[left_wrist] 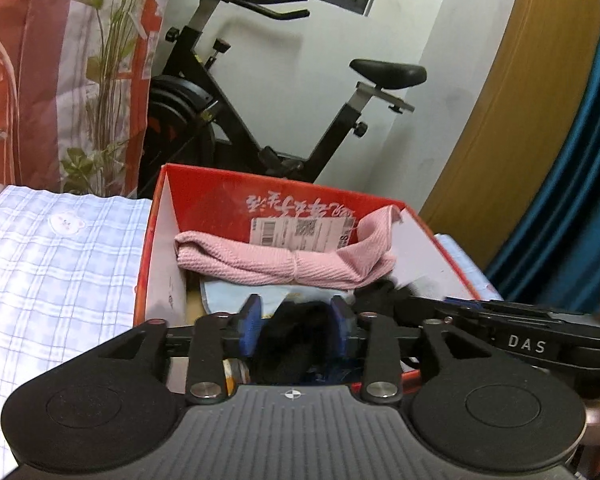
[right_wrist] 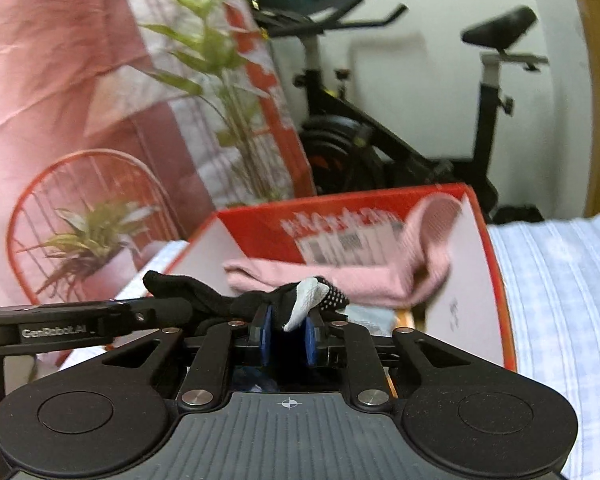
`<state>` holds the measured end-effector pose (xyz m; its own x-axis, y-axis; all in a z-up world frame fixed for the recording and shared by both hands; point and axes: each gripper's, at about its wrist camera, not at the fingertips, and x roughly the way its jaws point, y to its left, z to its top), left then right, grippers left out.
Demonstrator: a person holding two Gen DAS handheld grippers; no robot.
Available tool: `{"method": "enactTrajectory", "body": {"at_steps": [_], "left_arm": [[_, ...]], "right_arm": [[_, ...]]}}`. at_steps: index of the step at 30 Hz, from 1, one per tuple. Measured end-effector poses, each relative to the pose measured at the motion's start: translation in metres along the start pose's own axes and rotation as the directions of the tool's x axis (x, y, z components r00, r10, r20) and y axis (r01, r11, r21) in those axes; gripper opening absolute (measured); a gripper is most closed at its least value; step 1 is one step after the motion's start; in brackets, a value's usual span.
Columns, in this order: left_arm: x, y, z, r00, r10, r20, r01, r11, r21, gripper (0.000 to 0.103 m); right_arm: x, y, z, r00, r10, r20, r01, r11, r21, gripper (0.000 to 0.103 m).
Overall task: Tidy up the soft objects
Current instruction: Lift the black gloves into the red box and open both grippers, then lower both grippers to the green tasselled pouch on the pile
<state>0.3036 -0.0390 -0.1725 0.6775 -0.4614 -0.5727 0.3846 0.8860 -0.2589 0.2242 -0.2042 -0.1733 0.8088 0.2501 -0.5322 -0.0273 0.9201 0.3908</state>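
Pink towel [left_wrist: 284,264] already in red box [left_wrist: 260,196]; black glove [right_wrist: 236,300] over it, right gripper [right_wrist: 288,336] jaws clamping it, left gripper [left_wrist: 296,320] jaws parted around dark fabric—drop pending.

Even indoor lighting, soft shadows. Left wrist view sharp; right wrist view motion-blurred. Fisheye bending at edges.

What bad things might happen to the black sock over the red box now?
The black sock hangs out sideways from the right hand-held gripper, so it may snag on the red box rim or land outside. The left hand-held gripper looks loose around the sock, so that end could slip early and bunch on the pink towel.
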Motion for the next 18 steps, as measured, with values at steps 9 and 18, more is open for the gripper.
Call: {"method": "enactTrajectory", "body": {"at_steps": [9,18], "left_arm": [[-0.014,-0.008,-0.002,0.990,0.137,0.041,-0.139,0.989,0.051,0.101],[-0.042,-0.028,-0.025,0.939,0.333,0.082,-0.342,0.925,0.165,0.103]], "right_arm": [[-0.016,0.010,-0.013,0.995,-0.084,0.061,0.090,0.990,-0.110,0.072],[-0.051,0.024,-0.031,0.981,-0.129,0.141,0.147,0.982,-0.122,0.103]]}}
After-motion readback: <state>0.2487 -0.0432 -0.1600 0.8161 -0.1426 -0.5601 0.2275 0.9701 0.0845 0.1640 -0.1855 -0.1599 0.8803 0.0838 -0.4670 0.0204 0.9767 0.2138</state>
